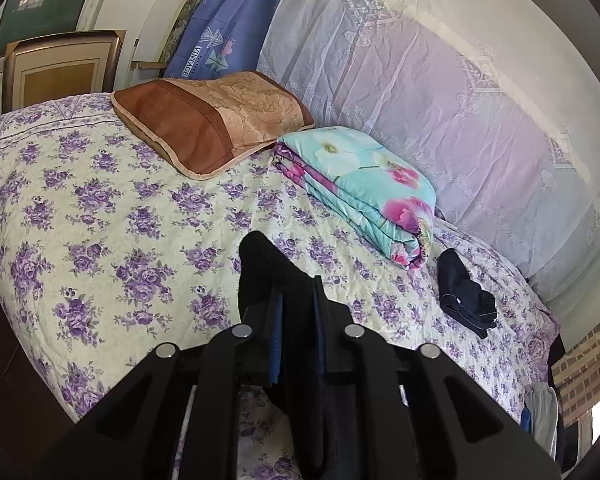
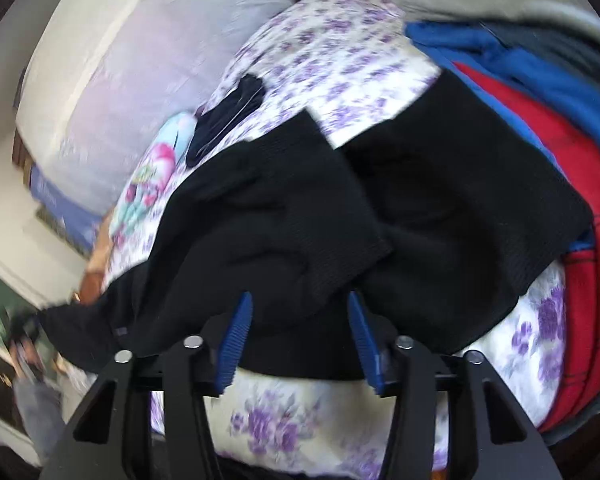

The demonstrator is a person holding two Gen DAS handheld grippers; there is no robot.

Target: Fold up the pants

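The black pants (image 2: 420,216) lie bunched on the floral bed cover (image 2: 340,44), two dark parts spreading left and right. My right gripper (image 2: 300,312) is open, its blue pads (image 2: 236,340) on either side of a fold of the pants at the near edge. My left gripper (image 1: 298,292) is shut on a raised part of the black pants (image 1: 260,264), held above the bed cover (image 1: 100,208). The view of the right wrist is blurred.
A brown pillow (image 1: 212,120) and a folded turquoise floral quilt (image 1: 364,184) lie at the bed's far side. A small dark garment (image 1: 464,292) lies by the lace-covered wall (image 1: 460,100). Blue, red and grey clothes (image 2: 548,128) are piled at the right.
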